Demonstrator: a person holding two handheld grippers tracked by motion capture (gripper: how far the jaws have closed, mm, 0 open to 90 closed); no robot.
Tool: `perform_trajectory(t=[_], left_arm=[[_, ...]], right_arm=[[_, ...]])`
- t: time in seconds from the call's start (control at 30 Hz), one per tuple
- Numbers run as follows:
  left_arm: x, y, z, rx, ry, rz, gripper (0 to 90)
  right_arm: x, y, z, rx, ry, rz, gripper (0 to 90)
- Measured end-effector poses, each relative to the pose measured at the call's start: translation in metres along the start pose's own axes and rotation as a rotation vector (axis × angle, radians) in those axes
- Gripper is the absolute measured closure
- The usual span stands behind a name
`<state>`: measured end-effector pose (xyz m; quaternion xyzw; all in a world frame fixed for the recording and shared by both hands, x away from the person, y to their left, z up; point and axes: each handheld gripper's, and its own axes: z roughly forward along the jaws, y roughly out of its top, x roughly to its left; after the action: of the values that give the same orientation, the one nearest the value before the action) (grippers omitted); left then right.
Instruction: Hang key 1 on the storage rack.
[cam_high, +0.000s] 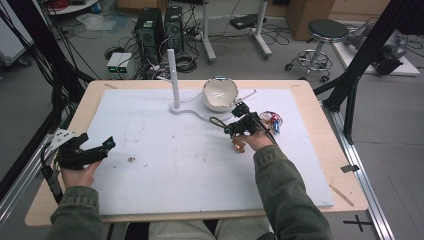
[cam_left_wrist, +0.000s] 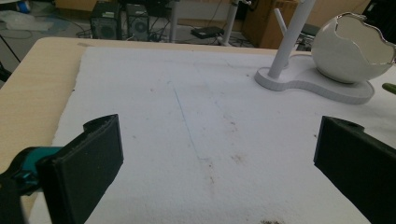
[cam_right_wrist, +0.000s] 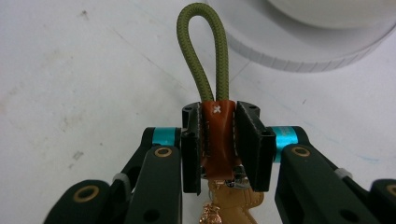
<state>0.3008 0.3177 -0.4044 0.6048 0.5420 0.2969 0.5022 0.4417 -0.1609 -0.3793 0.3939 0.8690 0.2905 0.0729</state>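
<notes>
1. Brown leather tab (cam_right_wrist: 217, 140) is sitting clamped between the jaws of the right claw (cam_right_wrist: 219, 144); a small white cross is stitched on it, and no writing is readable anywhere.
2. An olive cord loop (cam_right_wrist: 201, 51) is sticking up out of the tab, and a copper-coloured charm (cam_right_wrist: 229, 205) is hanging under it; together they are making one keychain.
3. The right claw (cam_high: 239, 124) is holding the keychain above the mat (cam_high: 165, 150), just in front of the bowl (cam_high: 220, 93).
4. The left claw (cam_left_wrist: 219, 154) is standing wide open with nothing between its jaws, resting near the mat's left edge in the person's left hand (cam_high: 75, 172).
5. The white bowl, jagged-rimmed like a cracked eggshell, is sitting on a white base (cam_left_wrist: 322, 86) beside an upright white post (cam_high: 173, 75); I cannot tell what is inside.
6. A small bundle of coloured bits (cam_high: 272, 120) is lying on the mat to the right of the claw.
7. The white mat is showing stains and crumbs, covering a wooden table (cam_high: 320, 105).
8. Computer towers (cam_high: 159, 30), cables and a stool (cam_high: 325, 37) are standing on the grey floor beyond.
</notes>
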Motion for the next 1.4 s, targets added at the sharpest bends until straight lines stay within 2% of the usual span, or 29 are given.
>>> perform_trajectory(t=[0.47,0.63,0.77,1.07,1.4], left_arm=[[0.001,0.0,0.0,0.0,-0.006,-0.004,1.8],[0.0,0.0,0.0,0.001,-0.006,-0.005,1.8],[0.001,0.0,0.0,0.002,-0.007,-0.004,1.8],[0.001,0.0,0.001,0.003,-0.01,-0.007,1.8],[0.001,0.0,0.001,0.002,-0.009,-0.01,1.8]], right_arm=[[0.014,0.029,-0.022,-0.048,0.01,-0.01,71.9],[0.022,0.042,-0.031,-0.068,-0.009,-0.046,72.0],[0.025,0.05,-0.035,-0.072,-0.008,-0.056,71.9],[0.037,0.079,-0.048,-0.1,-0.01,-0.092,71.9],[0.051,0.106,-0.05,-0.113,-0.021,-0.146,71.8]])
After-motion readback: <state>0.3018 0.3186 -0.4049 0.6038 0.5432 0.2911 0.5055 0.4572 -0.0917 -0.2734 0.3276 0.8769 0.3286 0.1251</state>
